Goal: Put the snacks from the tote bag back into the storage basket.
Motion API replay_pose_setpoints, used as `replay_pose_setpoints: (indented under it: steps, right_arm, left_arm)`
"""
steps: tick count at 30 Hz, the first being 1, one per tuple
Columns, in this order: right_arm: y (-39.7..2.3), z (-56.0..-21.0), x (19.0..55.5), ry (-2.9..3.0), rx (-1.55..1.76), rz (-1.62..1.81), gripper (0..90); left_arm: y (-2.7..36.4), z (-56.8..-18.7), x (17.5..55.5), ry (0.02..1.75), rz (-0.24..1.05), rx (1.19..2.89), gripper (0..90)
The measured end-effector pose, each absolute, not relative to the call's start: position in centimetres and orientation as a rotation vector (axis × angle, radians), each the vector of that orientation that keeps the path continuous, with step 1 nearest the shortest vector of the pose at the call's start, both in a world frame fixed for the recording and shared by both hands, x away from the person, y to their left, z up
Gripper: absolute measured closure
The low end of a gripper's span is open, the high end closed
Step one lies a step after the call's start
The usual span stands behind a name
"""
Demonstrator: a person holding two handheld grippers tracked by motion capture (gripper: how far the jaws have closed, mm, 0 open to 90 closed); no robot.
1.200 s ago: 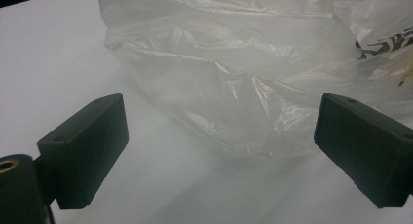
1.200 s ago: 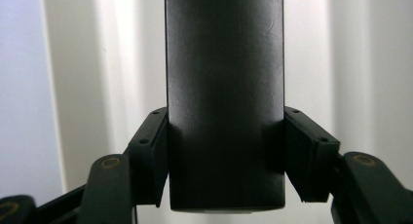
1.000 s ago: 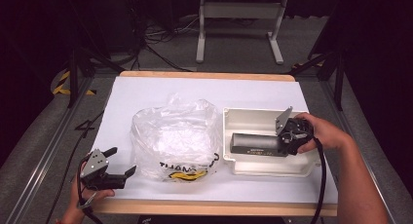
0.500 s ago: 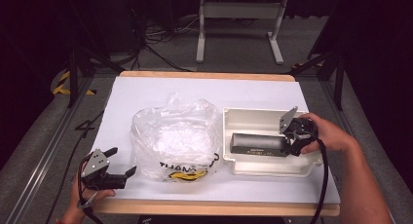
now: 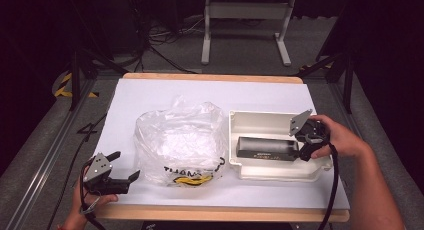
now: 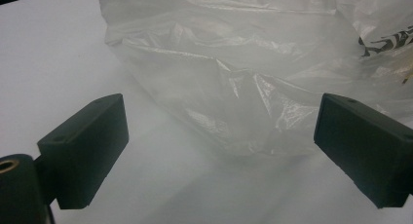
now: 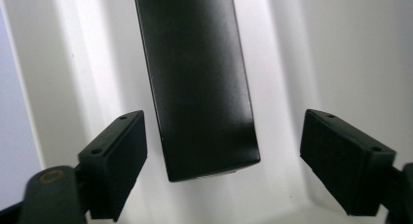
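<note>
Two things lie on the white-covered table [image 5: 165, 92]: a cream tray [image 5: 240, 125] toward the right edge, and a crumpled clear plastic bag [image 5: 180, 140] just beside it near the middle, their sides touching or nearly so. A long black box [image 5: 265, 147] lies flat in the tray, its length running left to right. From the high view a strip of pale print shows along the box's near side; the right gripper view shows instead its plain matte top [image 7: 199, 78] and the squared end nearest the camera, with the tray's pale floor around it.

The right gripper [image 5: 306, 146] sits at the box's right end, inside the tray, held by the person's right hand [image 5: 342, 140]. In the right gripper view [image 7: 224, 160] its jaws stand wide apart, one on each side of the box's end, with clear gaps to both; it grips nothing.

The left gripper [image 5: 125, 171] rests near the front left corner of the table, in the person's left hand [image 5: 82, 207], pointing toward the bag. Its own view [image 6: 221, 151] shows the jaws spread wide and empty, the bag's wrinkled lower wall [image 6: 253, 87] just ahead of them, not touched. Black and yellow lettering marks the bag's front in the high view; the left gripper view catches only a corner of it.
</note>
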State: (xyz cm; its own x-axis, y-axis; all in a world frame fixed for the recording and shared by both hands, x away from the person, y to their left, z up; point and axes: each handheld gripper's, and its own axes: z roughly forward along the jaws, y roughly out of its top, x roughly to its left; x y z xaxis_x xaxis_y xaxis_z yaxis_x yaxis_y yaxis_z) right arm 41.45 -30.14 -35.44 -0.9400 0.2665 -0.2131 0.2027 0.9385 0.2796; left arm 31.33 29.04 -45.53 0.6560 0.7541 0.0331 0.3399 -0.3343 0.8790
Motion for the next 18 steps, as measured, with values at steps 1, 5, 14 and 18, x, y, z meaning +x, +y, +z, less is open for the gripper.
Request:
replay_pose_setpoints:
  steps: [1,5,14,18]
  right_arm:
    - [-30.2,-35.3,41.4,2.833,0.347,0.394,16.1]
    - [-30.4,-34.6,40.7,2.777,0.362,0.463,13.1]
    - [-30.6,-33.6,38.7,2.574,0.475,0.619,10.4]
    - [-31.1,-33.4,38.0,2.477,0.549,0.712,10.0]
  left_arm:
    - [29.0,-45.5,31.3,0.857,0.554,1.933,6.5]
    - [29.1,-45.5,31.3,0.854,0.557,1.931,6.5]
    - [29.2,-45.4,31.1,0.852,0.563,1.923,6.5]
    - [29.2,-45.3,31.1,0.852,0.565,1.920,6.5]
